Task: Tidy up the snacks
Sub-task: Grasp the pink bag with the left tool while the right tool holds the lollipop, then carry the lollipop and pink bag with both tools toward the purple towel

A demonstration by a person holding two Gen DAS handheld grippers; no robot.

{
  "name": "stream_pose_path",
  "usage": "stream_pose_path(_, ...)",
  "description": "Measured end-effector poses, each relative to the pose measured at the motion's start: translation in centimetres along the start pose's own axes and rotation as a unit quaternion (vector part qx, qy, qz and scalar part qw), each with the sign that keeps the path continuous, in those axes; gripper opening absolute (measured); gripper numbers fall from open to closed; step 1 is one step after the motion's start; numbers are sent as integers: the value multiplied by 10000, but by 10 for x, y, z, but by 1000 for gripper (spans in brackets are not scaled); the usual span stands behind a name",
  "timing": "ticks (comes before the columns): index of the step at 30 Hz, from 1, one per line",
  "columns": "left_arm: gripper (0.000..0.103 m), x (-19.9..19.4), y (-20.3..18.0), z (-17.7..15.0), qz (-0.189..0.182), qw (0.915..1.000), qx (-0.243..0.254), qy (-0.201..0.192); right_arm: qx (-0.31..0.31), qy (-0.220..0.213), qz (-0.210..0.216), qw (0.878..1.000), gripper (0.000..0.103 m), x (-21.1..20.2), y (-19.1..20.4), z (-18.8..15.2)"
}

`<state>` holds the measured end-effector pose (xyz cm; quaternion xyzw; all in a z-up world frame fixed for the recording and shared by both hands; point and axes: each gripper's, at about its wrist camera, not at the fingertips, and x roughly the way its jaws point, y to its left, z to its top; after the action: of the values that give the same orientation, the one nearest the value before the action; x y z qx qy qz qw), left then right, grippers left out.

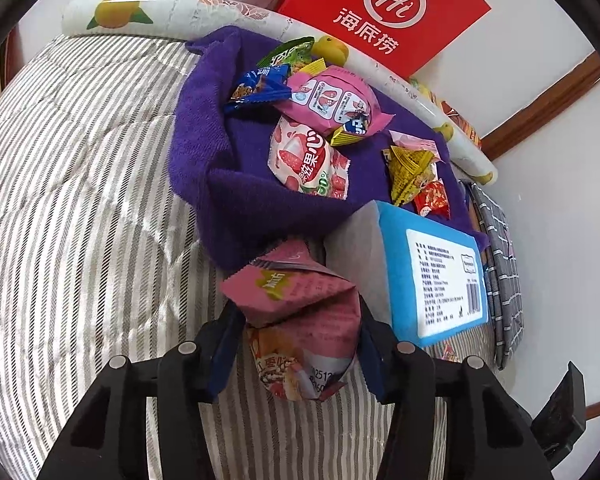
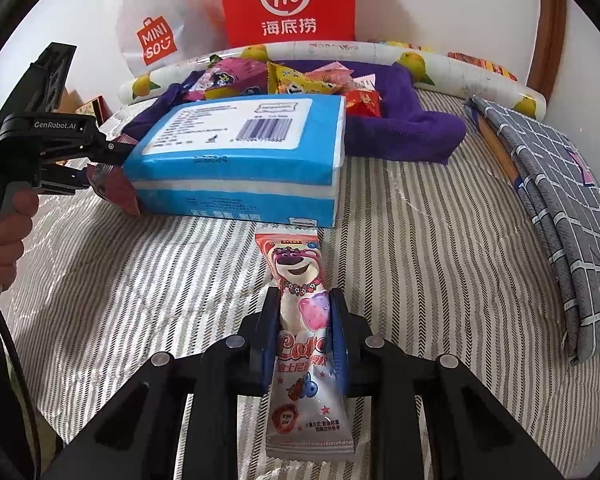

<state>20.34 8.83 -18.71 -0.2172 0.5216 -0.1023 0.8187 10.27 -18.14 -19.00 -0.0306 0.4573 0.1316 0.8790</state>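
Red bag [image 2: 288,4], grey checked cloth [image 2: 556,200]

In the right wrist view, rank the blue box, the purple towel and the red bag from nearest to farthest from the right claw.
1. Blue box: straight ahead of the right claw, just past the tip of the bear packet it grips.
2. Purple towel: behind the box, stretching out to its right.
3. Red bag: upright at the back against the wall.

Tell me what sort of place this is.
Probably a bedroom: a grey-striped quilted mattress as the work surface, a folded grey checked cloth at its edge, and a red paper shopping bag against the white wall.
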Motion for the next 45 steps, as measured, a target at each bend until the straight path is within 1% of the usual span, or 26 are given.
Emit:
stream_pose_path(12,49,-54,-14,-27,13,9990,317,-327,173,-247,175,9994,23,-34,4,7)
stream_pose_path(18,49,-76,-34,-43,-53,9978,503,-438,221,-433,218,9986,23,-59,10,15)
stream_pose_path(26,49,-102,-65,-54,-139,9952,738,-635,317,-689,177,9970,23,-94,11,34)
stream_pose_path(34,49,-120,-94,-51,-92,9914,999,-834,389,-901,186,9950,23,-117,5,56)
stream_pose_path(39,49,-125,-106,-43,-100,9896,1091,-929,474,-946,220,9941,23,-118,-1,69)
stream_pose_path(45,49,-126,-117,-30,134,9868,1180,-1097,451,-1059,165,9932,23,-118,-7,87)
